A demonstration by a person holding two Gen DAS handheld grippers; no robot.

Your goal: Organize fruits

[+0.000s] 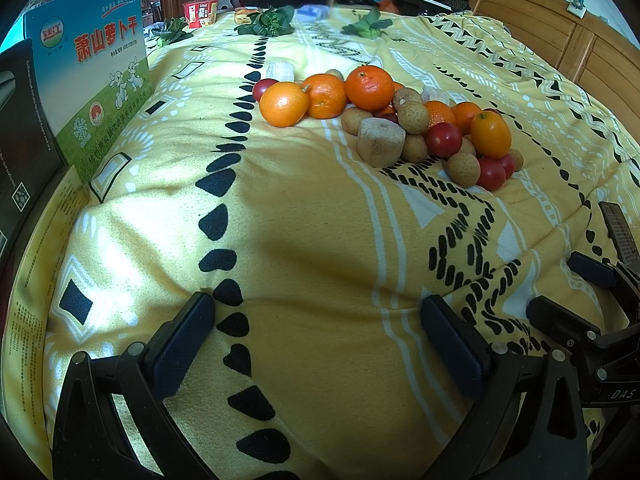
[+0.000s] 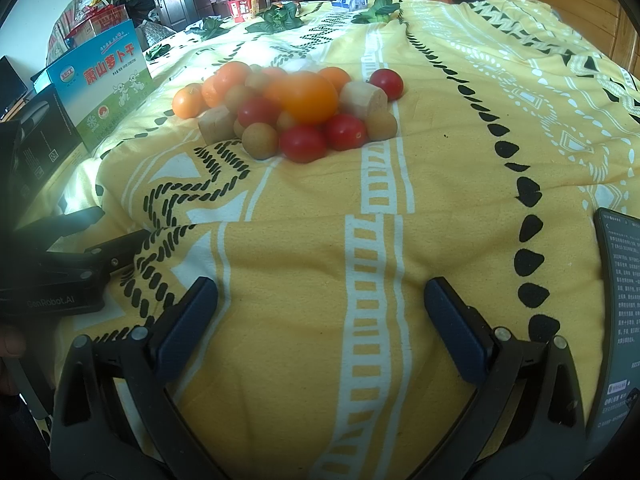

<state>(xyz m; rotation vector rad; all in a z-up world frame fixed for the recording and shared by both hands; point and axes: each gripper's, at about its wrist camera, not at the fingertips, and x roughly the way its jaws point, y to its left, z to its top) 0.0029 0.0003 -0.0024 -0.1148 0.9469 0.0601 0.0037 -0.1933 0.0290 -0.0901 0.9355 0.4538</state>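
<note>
A pile of fruit lies on a yellow patterned blanket: several oranges, red cherry tomatoes, brown longans, an oval kumquat and pale cut chunks. In the right wrist view the pile shows with a big orange fruit and tomatoes. My left gripper is open and empty, well short of the pile. My right gripper is open and empty too. The right gripper also shows at the right edge of the left wrist view.
A blue and green printed box and a black box stand at the left. Leafy greens and a red noodle cup lie at the far end. A phone lies at the right. A wooden headboard runs along the right.
</note>
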